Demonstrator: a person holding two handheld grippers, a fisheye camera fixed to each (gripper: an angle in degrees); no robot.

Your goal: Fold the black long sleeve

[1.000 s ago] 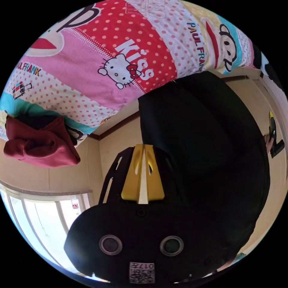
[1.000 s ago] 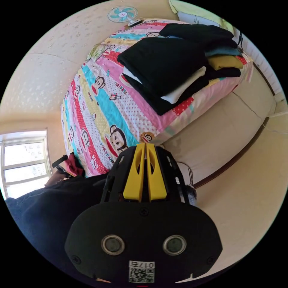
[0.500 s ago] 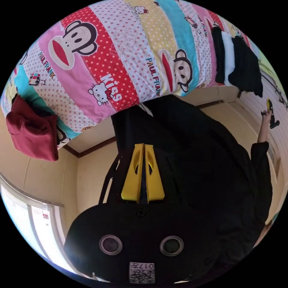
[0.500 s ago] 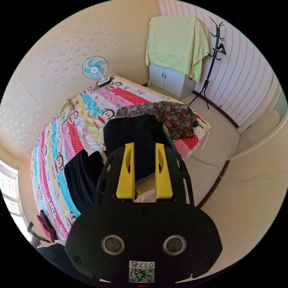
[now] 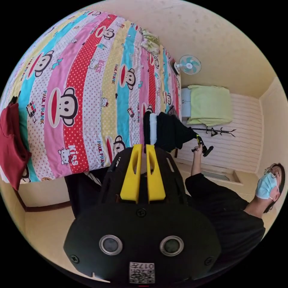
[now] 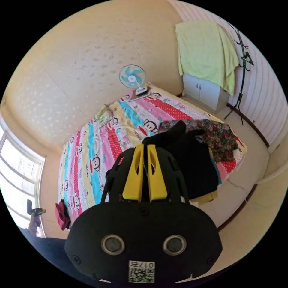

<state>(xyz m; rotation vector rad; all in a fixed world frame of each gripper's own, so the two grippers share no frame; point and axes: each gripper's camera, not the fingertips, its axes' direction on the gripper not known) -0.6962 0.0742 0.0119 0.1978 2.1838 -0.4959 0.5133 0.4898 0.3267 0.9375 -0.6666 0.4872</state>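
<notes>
Two grippers: left gripper and right gripper, yellow jaws nearly together, nothing seen gripped.
Black long sleeve: soft, crumpled, heaped at bedspread corner.

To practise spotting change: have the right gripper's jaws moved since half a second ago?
Yes. Measured against its black housing, the right gripper has drawn its jaws inward: apart before, now shut on the black long sleeve.

I count one bed, one fan, one cabinet, one coat stand beside that cabinet, two grippers.
</notes>
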